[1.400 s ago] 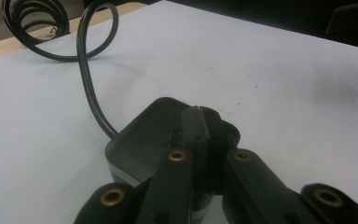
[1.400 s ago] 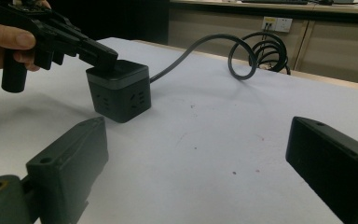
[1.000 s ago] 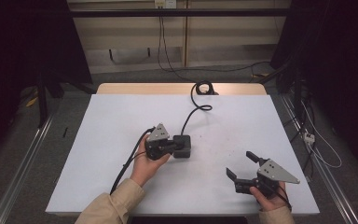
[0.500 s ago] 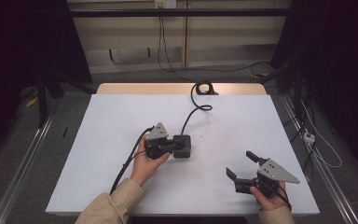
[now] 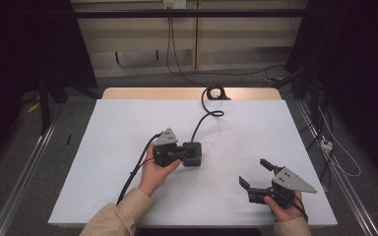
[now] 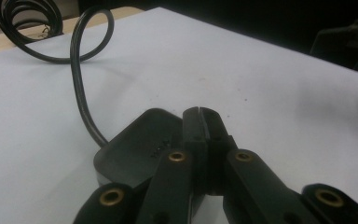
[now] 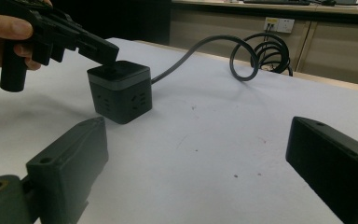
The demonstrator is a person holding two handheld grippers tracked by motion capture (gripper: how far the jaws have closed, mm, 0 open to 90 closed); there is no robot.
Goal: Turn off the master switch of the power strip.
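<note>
The left gripper (image 5: 189, 153) has its jaws squeezed together, tips resting on top of the dark grey cube-shaped power block (image 5: 193, 154) mid-table. Press straight down, gently, so it doesn't tip. The right gripper (image 5: 256, 174) waits wide apart, holding nothing.

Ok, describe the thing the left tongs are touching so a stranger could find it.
On the white table, near its middle, sits a dark cube socket under the shut left tongs. A black cable runs from it to a coil at the far edge; nothing else there is boxy.
</note>
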